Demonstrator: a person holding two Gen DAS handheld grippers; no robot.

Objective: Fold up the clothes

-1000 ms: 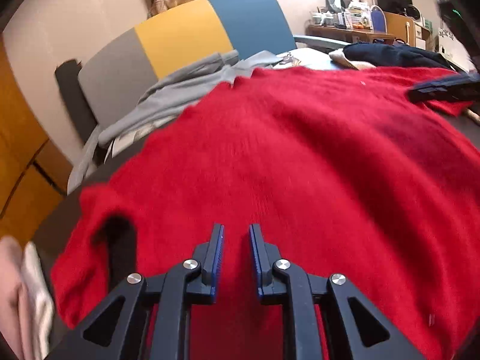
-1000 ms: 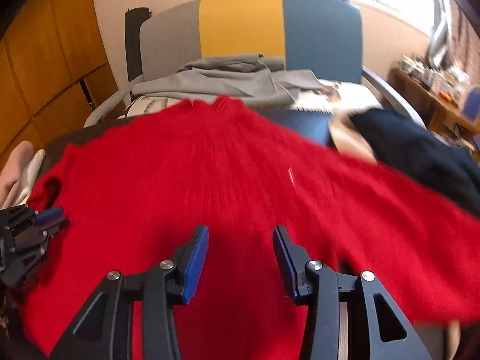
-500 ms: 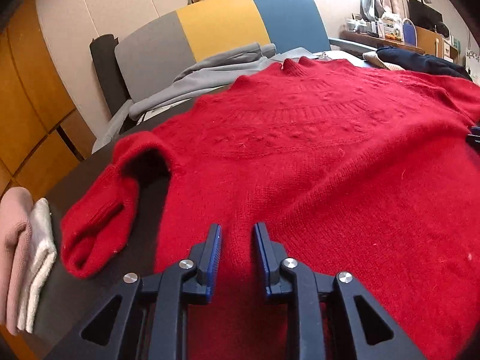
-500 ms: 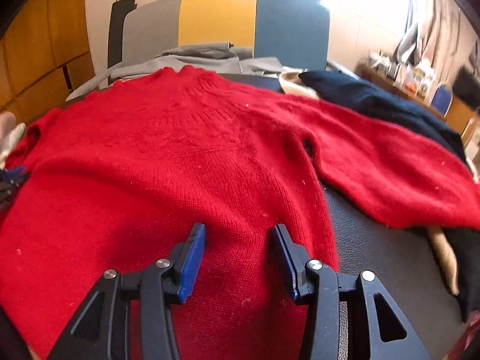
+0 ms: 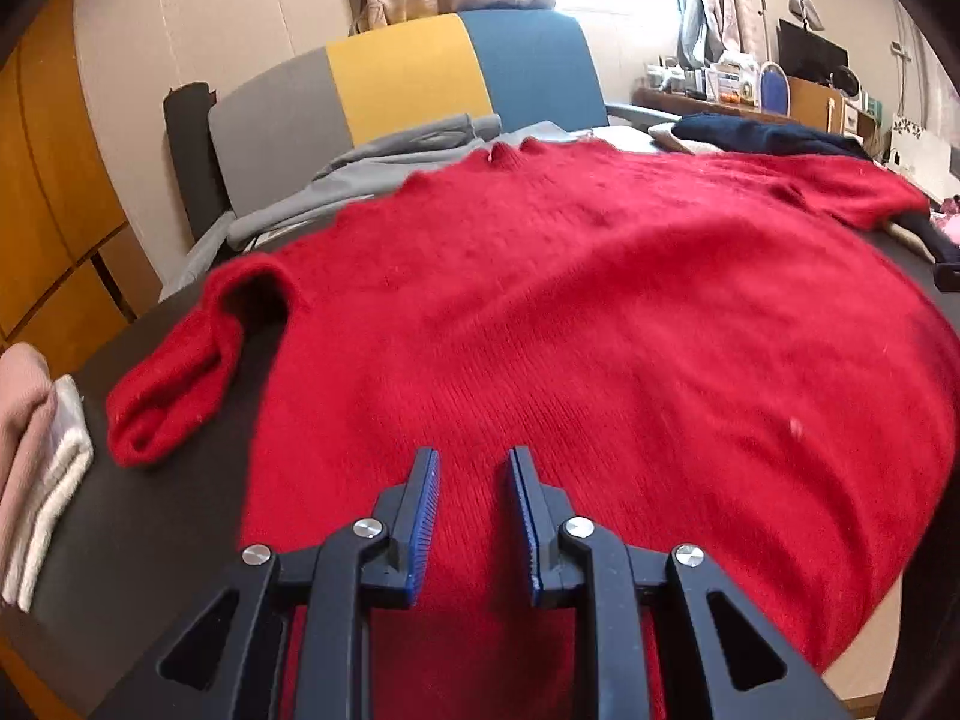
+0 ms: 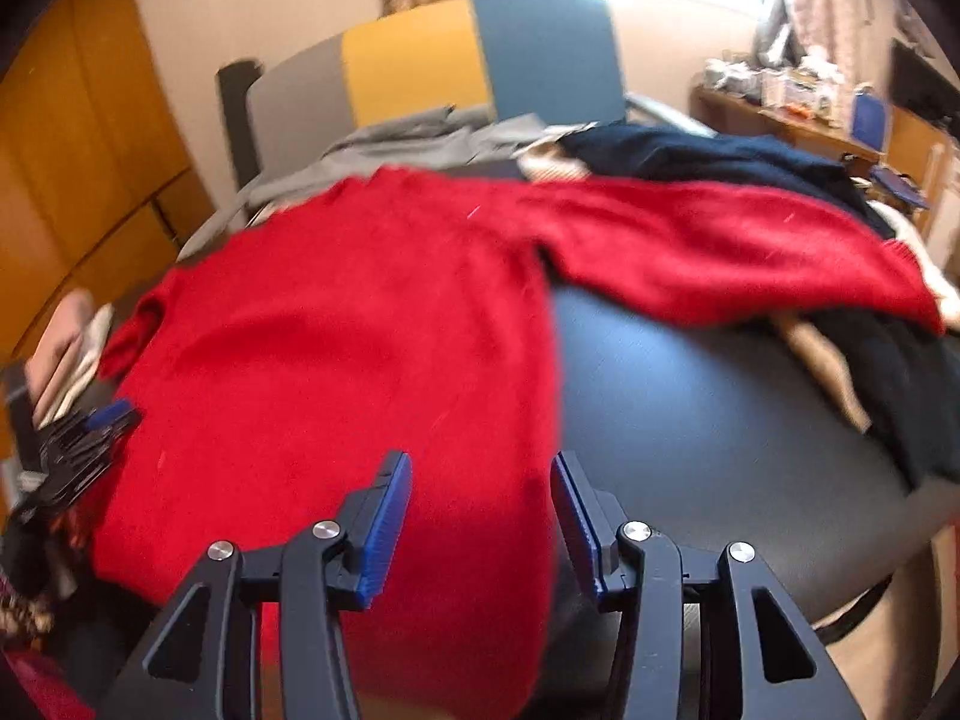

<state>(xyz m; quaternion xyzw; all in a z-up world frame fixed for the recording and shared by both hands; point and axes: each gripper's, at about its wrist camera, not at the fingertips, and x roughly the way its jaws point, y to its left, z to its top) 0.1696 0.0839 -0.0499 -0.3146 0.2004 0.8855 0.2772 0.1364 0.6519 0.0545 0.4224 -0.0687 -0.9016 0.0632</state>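
A red sweater [image 5: 588, 324] lies spread flat across the dark table [image 6: 690, 420], neck toward the tri-colour chair [image 5: 420, 78] at the far side, hem toward me. My left gripper [image 5: 473, 474] hovers over the hem near its left corner, jaws a narrow gap apart, nothing between them that I can see. My right gripper [image 6: 482, 480] hangs over the sweater's right side edge, jaws wide apart and empty.

The left sleeve [image 5: 180, 384] lies doubled in a short, thick roll beside the body. The right sleeve [image 6: 720, 258] stretches out toward the far right, its end draped on a navy garment [image 6: 750, 162]. Grey clothes [image 5: 372, 168] sit on the chair seat beyond the neck, and folded pink and white cloths [image 5: 36, 450] lie at the table's left edge.

I judge the knit soft, fuzzy and fairly thick: it should sag and stretch if lifted by one point, but cling to itself instead of sliding. I would pinch it at the hem corners or shoulder seams, two layers at once, and bring the sleeves in first. The right sleeve may snag the navy garment as it comes back.
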